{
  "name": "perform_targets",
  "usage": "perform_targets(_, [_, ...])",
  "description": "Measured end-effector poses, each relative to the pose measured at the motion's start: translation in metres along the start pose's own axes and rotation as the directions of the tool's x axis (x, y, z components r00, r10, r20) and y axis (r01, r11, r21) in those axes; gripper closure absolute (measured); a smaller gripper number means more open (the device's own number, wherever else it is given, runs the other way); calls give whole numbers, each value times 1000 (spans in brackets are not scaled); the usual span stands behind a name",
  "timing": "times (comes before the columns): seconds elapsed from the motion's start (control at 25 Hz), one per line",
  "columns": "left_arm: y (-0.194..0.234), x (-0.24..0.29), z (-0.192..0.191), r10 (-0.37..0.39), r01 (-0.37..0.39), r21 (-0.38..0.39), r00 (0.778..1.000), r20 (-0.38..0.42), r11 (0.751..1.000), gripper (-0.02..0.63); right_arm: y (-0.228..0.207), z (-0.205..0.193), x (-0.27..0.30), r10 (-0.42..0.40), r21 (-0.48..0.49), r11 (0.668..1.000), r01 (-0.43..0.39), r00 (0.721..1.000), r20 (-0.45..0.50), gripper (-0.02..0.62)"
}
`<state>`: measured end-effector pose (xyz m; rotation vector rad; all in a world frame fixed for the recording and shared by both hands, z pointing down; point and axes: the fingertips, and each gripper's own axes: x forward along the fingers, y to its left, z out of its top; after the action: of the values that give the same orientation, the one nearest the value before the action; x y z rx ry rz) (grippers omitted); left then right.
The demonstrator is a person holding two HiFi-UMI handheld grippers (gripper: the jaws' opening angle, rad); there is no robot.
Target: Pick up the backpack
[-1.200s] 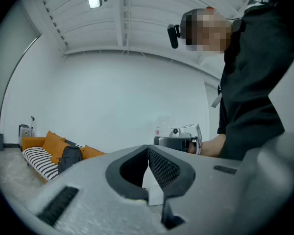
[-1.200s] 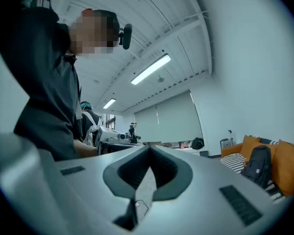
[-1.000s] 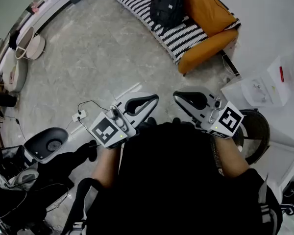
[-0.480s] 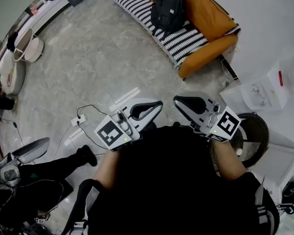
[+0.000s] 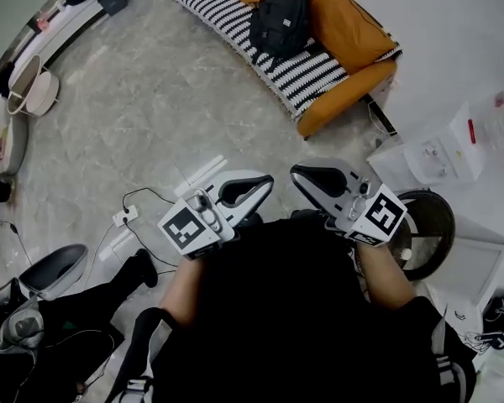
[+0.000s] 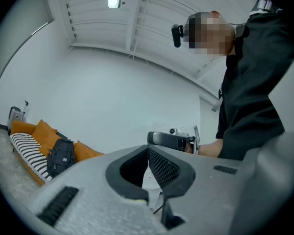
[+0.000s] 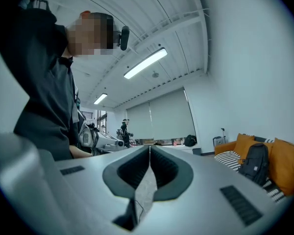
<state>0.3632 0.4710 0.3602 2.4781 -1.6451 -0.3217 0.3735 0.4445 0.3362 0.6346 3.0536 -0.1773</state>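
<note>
A black backpack stands upright on an orange sofa at the top of the head view, leaning against the orange cushions above a striped cover. It also shows small at the left of the left gripper view as the backpack and at the right of the right gripper view as the backpack. My left gripper and right gripper are held level close to my chest, far from the sofa. Both are shut with nothing between the jaws.
A power strip with a cable lies on the marble floor left of my left gripper. A round black stool and a white box stand to the right. Another person's legs and gear sit at lower left.
Both grippers have drifted toward the sofa; the backpack and sofa sit a little further left in the head view. The person at lower left has shifted their legs.
</note>
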Motion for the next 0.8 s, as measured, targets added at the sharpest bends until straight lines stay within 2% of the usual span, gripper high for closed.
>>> perform_targets(0.16, [-3,-1,-4,-36,37,-27,999,18,999,583,3,-3,-1,-24,35,999,24,1000,-17,568])
perform_targets(0.32, [0,-5,-11,-34,36,-54,999,29,998,583,4,-10,0,-26,43,999,28,998,-55,568])
perform_targets(0.6, [9,-10,-21,16,-15,-60,1000,14,998,583,-3,-16,14,33,88,996,-30,999,-30,568])
perform_targets(0.8, [23,-17,-20,64,-66,-64,997,-31,996,583,-16,-16,31,72,107,992,-71,997,-8,568])
